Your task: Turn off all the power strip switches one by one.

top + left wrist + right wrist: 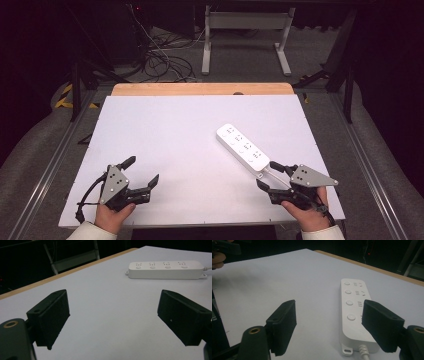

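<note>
High view showed both grippers, left gripper (143, 172) and right gripper (267, 176), with jaws spread, the right just beside the white power strip (242, 146) on the counter (165, 130).

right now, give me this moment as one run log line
left gripper: open, empty, over table | right gripper: open, at cord end of white four-socket plastic power strip, not gripping | white table board: strip lies flat

A big white table top (175, 150) sits on a wooden board (200, 89) that peeks out along the far edge. One white power strip (242, 148) lies flat on the table, on the right side, turned at a slant. Its white cord (274, 173) comes out of the near end.
</note>
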The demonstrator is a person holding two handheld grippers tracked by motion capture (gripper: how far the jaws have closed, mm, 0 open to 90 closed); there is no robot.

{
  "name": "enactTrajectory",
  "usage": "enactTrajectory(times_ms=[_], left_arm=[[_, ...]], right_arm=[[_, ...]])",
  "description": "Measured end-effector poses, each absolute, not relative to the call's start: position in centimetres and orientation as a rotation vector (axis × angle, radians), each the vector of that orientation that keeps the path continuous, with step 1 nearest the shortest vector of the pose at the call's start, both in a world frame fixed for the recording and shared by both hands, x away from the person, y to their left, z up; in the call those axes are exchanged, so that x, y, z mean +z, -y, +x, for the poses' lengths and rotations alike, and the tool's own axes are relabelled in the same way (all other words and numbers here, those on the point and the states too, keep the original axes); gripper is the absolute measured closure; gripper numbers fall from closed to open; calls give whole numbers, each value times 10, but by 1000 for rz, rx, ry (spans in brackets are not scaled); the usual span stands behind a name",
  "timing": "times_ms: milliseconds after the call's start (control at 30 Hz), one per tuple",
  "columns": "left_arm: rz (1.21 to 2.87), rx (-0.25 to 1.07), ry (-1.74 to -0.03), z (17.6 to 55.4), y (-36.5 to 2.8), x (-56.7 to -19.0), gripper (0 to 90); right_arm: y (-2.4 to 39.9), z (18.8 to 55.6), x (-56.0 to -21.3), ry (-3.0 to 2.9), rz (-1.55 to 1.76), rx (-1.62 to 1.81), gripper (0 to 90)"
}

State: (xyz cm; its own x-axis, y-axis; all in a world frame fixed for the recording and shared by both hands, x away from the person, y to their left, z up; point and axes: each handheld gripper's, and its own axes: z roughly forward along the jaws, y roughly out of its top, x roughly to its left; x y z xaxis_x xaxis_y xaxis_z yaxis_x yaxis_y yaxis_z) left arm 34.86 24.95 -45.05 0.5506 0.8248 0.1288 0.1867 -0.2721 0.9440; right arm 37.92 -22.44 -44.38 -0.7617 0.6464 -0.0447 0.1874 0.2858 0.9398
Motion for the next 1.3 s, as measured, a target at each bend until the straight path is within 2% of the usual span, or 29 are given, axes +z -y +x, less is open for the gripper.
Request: enactTrajectory(times_ms=[200,300,600,1000,1233,1300], left_arm=[[1754,760,-853,348,-249,-450,103],[1773,797,-863,348,-249,-451,106],[1770,806,-847,347,-249,-450,107],[1774,814,-852,347,-249,-450,107],[1772,814,-850,347,-249,-450,107],[1775,820,-846,347,-250,-449,106]], right_arm=[[224,379,-444,-2146,738,1476,290],[223,379,-443,-2150,736,1471,295],[220,379,-440,-2181,700,1434,379],[220,391,-425,-2212,725,1387,367],[221,407,-415,-2221,770,1369,459],[220,413,-411,-2230,772,1357,460]])
